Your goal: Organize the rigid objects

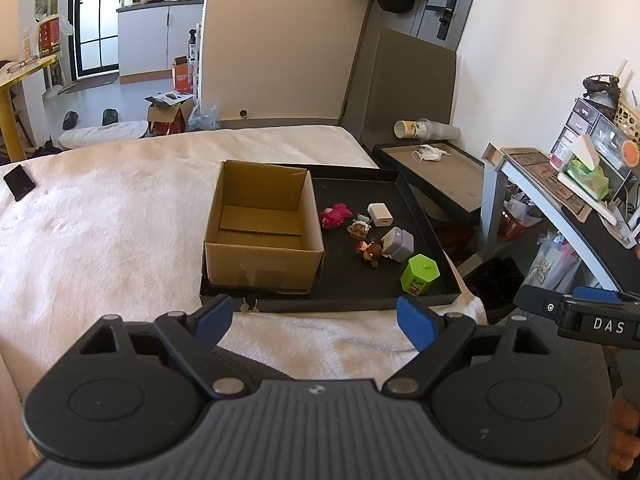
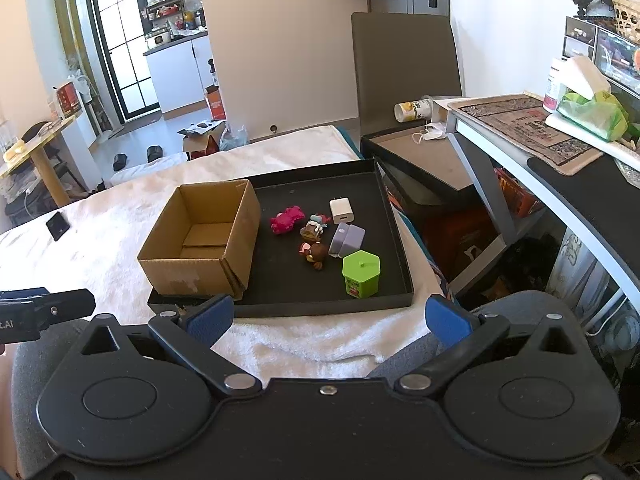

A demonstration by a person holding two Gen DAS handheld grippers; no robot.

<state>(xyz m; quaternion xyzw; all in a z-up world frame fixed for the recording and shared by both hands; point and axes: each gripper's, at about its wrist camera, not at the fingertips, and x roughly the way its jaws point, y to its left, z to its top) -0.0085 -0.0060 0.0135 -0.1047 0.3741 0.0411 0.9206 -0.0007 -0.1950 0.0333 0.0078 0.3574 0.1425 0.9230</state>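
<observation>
A black tray [image 1: 424, 216] [image 2: 394, 232] lies on a white furry blanket. An empty open cardboard box [image 1: 262, 256] [image 2: 188, 268] stands in its left part. To the right lie a pink toy [image 1: 335, 214] [image 2: 286, 219], a white charger [image 1: 380, 214] [image 2: 340, 210], a grey block [image 1: 398, 244] [image 2: 348, 240], two small figurines [image 1: 368, 252] [image 2: 314, 254] and a green hexagonal container [image 1: 420, 274] [image 2: 361, 274]. My left gripper [image 1: 316, 318] and right gripper [image 2: 328, 318] are open and empty, held in front of the tray's near edge.
A black phone [image 1: 19, 182] [image 2: 57, 226] lies on the blanket at far left. A second dark tray [image 1: 440, 172] [image 2: 424, 160] with a mask sits right of the bed. A cluttered desk [image 1: 560, 200] [image 2: 532, 128] stands at the right.
</observation>
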